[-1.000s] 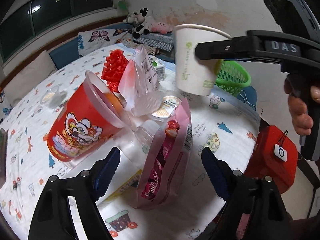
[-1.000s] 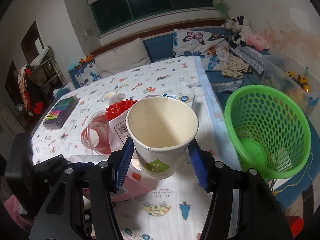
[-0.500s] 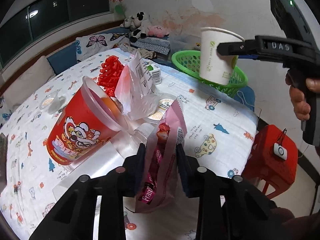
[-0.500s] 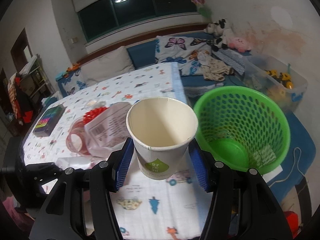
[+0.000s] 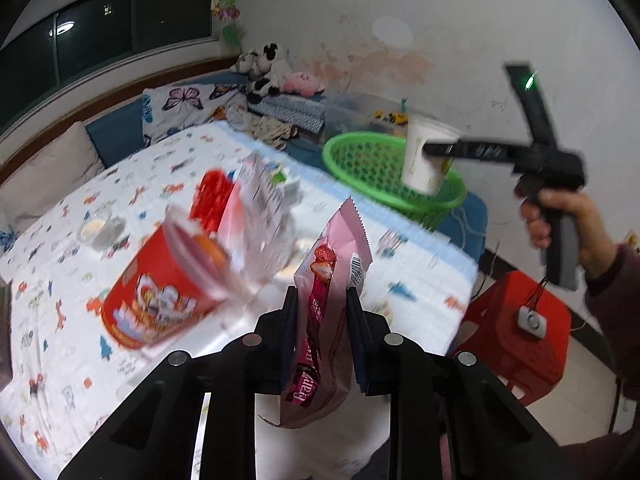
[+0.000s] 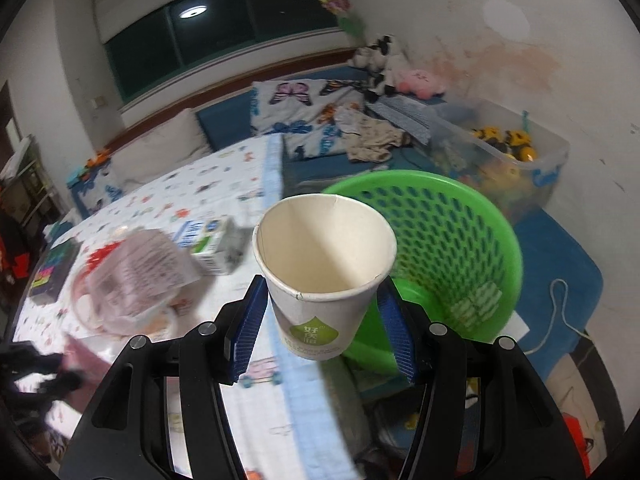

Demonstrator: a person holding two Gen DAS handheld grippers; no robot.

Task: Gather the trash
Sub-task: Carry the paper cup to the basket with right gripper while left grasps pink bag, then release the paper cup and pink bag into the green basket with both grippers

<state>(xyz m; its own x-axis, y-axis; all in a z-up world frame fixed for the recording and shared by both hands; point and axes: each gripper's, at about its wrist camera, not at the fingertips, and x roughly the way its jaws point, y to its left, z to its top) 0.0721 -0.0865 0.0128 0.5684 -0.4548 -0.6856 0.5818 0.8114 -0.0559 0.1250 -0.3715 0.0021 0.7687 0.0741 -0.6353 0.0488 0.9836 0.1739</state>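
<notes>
My left gripper (image 5: pixel 320 300) is shut on a pink snack wrapper (image 5: pixel 326 312) and holds it lifted above the table. My right gripper (image 6: pixel 322 304) is shut on a white paper cup (image 6: pixel 324 268), upright, at the table's edge just in front of the green basket (image 6: pixel 460 248). In the left wrist view the cup (image 5: pixel 426 160) hangs over the near rim of the basket (image 5: pixel 368 160), which stands beyond the table's far right edge.
On the table (image 5: pixel 60 240) lie a red noodle cup (image 5: pixel 160 292) on its side, a clear plastic bag (image 5: pixel 256 216), a red plastic piece (image 5: pixel 212 196) and a small carton (image 6: pixel 208 244). A red stool (image 5: pixel 516 328) stands right of the table.
My left gripper closed on the pink wrapper and lifted it. My right gripper carried the cup right, off the table towards the basket.
</notes>
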